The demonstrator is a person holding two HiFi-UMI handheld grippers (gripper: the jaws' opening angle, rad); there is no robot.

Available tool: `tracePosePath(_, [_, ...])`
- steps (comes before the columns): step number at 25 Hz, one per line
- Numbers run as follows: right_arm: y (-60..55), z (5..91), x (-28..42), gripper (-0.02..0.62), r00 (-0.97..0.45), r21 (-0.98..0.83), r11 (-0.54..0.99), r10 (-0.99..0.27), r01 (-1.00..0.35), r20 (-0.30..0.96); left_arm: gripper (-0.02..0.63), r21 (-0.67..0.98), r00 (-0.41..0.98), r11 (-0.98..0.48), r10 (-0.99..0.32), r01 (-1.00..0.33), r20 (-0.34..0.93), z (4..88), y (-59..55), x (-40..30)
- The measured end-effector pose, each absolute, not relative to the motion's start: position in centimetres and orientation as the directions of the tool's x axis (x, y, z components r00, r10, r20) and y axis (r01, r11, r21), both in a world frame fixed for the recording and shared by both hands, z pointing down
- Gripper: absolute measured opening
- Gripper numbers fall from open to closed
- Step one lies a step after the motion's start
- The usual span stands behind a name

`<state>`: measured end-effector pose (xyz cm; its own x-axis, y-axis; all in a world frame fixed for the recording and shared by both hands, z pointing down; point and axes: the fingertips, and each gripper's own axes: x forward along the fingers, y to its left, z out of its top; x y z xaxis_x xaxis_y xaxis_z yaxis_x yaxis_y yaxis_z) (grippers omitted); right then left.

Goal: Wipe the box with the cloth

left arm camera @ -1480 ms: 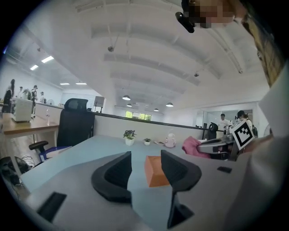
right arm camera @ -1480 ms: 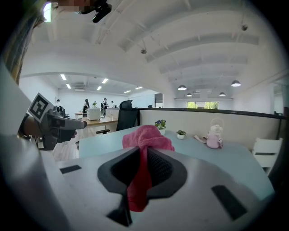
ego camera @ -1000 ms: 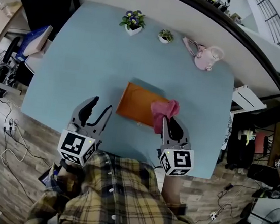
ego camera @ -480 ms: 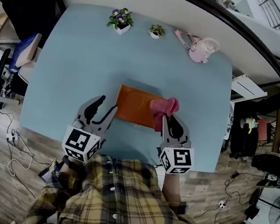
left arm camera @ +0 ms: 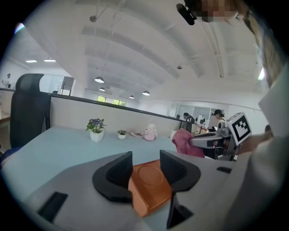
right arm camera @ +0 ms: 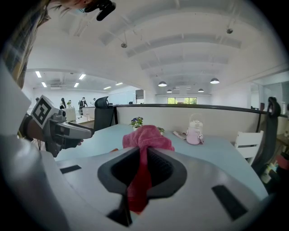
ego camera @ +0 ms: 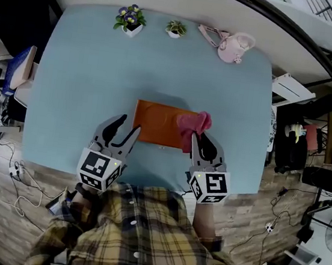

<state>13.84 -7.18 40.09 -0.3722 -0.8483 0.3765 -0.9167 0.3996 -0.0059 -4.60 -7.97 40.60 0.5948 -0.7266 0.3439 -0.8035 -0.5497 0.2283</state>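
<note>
A flat orange box (ego camera: pixel 158 123) lies in the middle of the light blue table (ego camera: pixel 88 76). My right gripper (ego camera: pixel 200 140) is shut on a pink cloth (ego camera: pixel 193 124), which bunches over the box's right end; in the right gripper view the cloth (right arm camera: pixel 145 149) hangs between the jaws. My left gripper (ego camera: pixel 125 129) stands open just off the box's near left corner, holding nothing. Seen from the left gripper, the box (left arm camera: pixel 151 185) lies just beyond the open jaws.
Along the table's far edge stand a purple-flowered plant pot (ego camera: pixel 128 19), a small green plant (ego camera: pixel 175 29) and a pink kettle (ego camera: pixel 231 45). A dark office chair (ego camera: pixel 14 18) is at the left. The table's near edge runs just behind both grippers.
The left gripper has moved right, closer to the box's near left corner. The right gripper and cloth stay at the box's right end. The head view has shifted slightly.
</note>
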Motion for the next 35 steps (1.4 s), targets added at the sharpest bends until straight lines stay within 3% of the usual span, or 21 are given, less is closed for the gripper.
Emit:
tracePosePath(14, [-9.0,41.3,12.1,0.05,-0.406,0.001,0.443,-0.822,-0.896,0.4,0.175,0.254,0.596,-0.541,-0.69,-0.802,0.411,44.1,-8.4,-4.5])
tracePosePath(35, [-11.5,43.4,4.9,0.05,-0.549,0.052,0.628,-0.714,-0.776,0.436,0.166,0.317,0.626,-0.552,-0.569,-0.771,0.533,51.3,-7.6,-3.7])
